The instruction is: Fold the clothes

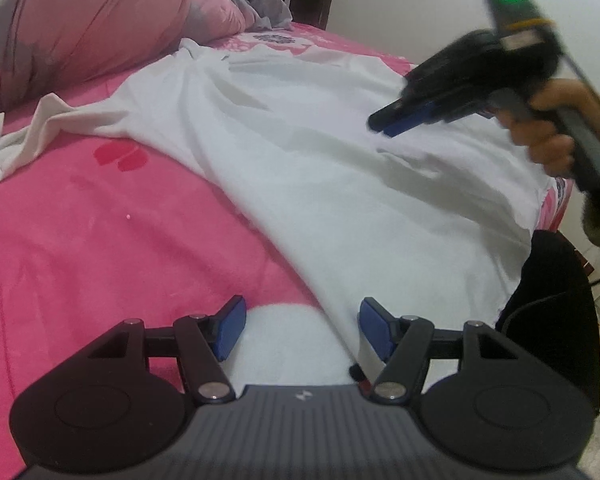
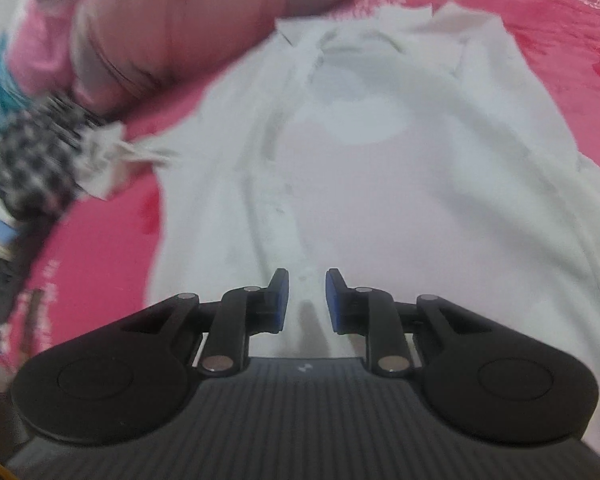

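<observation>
- Shirt point(image 1: 300, 152), white, lies spread flat across the pink bed point(image 1: 100, 240), reaching its near edge, ready for folding.
- Left gripper point(image 1: 302, 330) hangs over the hem, jaws apart, holding nothing.
- Right gripper point(image 2: 307, 300), slightly parted and empty, hovers above the shirt's middle.

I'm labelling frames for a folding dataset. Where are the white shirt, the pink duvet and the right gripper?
white shirt point(image 1: 300, 152): left wrist view, middle of its body.
pink duvet point(image 1: 100, 20): left wrist view, bunched upper part.
right gripper point(image 2: 306, 300): right wrist view, gap between its fingertips.

no legible text, labels or numbers anywhere
</observation>
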Demonstrator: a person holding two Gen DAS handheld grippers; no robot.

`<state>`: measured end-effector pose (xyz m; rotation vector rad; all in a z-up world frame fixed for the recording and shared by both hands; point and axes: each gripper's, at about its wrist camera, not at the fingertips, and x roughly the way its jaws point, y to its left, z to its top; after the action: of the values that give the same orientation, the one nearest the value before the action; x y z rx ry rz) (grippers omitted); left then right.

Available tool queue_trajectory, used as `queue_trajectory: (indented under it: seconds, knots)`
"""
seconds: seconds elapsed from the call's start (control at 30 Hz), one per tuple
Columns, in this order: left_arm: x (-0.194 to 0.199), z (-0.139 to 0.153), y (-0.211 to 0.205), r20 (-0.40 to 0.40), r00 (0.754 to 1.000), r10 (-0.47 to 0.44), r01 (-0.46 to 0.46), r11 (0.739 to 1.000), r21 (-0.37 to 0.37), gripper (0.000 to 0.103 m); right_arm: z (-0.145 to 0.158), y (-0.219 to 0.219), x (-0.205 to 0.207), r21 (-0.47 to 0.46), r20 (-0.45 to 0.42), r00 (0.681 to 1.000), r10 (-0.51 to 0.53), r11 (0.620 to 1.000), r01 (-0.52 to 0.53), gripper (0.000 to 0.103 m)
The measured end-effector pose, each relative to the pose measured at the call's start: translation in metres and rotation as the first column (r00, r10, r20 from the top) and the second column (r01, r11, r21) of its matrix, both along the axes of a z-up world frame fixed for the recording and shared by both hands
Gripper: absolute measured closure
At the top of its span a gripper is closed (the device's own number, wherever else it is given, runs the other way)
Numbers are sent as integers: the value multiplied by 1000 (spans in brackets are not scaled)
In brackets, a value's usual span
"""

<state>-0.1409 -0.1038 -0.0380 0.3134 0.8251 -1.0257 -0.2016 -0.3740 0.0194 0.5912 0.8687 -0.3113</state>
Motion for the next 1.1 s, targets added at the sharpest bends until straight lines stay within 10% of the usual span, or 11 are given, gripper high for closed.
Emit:
queue_trajectory:
  seconds: [0.4, 0.57, 1.1]
  knots:
    - [-5, -5, 3, 27, 999, -26, 26, 1000, -10, 35, -17, -2, 13, 13, -49, 997, 55, 998, -54, 84]
    - [-4, -4, 3, 23, 1000, -21, 21, 1000, -13, 35, -15, 7, 14, -64, -50, 996, 79, 995, -82, 103]
    - [2, -1, 5, -20, 1000, 1, -1, 1000, -12, 35, -13, -12, -1, -230, 2, 997, -78, 970, 76, 103]
